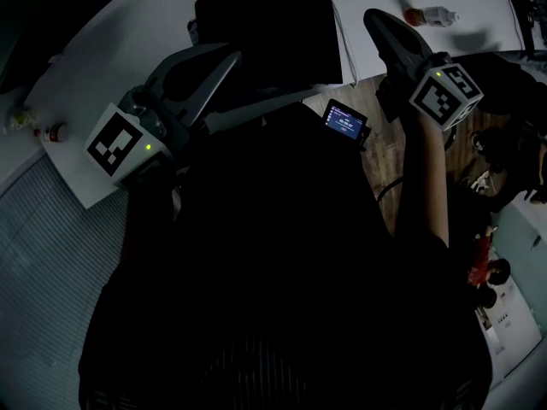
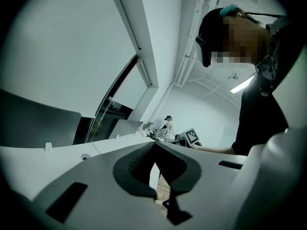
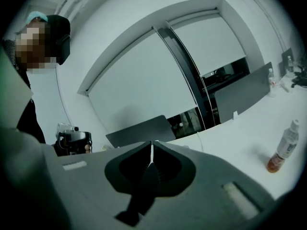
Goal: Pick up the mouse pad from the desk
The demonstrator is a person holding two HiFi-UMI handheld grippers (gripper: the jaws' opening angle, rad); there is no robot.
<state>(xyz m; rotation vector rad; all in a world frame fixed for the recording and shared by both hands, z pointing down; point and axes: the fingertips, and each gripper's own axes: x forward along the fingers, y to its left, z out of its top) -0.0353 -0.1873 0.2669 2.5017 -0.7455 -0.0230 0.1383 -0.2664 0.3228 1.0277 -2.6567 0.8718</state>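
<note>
**Jaws.** The left gripper [image 1: 232, 58] has its jaws a narrow slit apart. Its own view [image 2: 154, 150] shows pale wall and wood floor through the slit, and nothing between the pads. The right gripper [image 1: 374, 20] has its jaws closed together and empty, with only a hairline of light between the dark ribbed pads [image 3: 163, 176] in its own view [image 3: 151, 152].

**Task object.** The flat black rectangular mouse pad [image 1: 265, 32] lies on the white desk [image 1: 128, 49], at the top centre of the head view. The tips of the left gripper overlap its near left edge in that view, but contact cannot be judged. The right gripper is off to the pad's right, apart from it. Neither gripper view shows the pad, since both look up toward walls and windows.

**Surroundings.** A clear plastic bottle with orange liquid [image 1: 432, 15] lies on the desk beyond the right gripper, and is also seen in the right gripper view [image 3: 284, 150]. A small dark device with a lit screen [image 1: 345, 120] sits at the desk's near edge, below the pad. The person's black clothing [image 1: 273, 272] fills the lower half of the head view.
</note>
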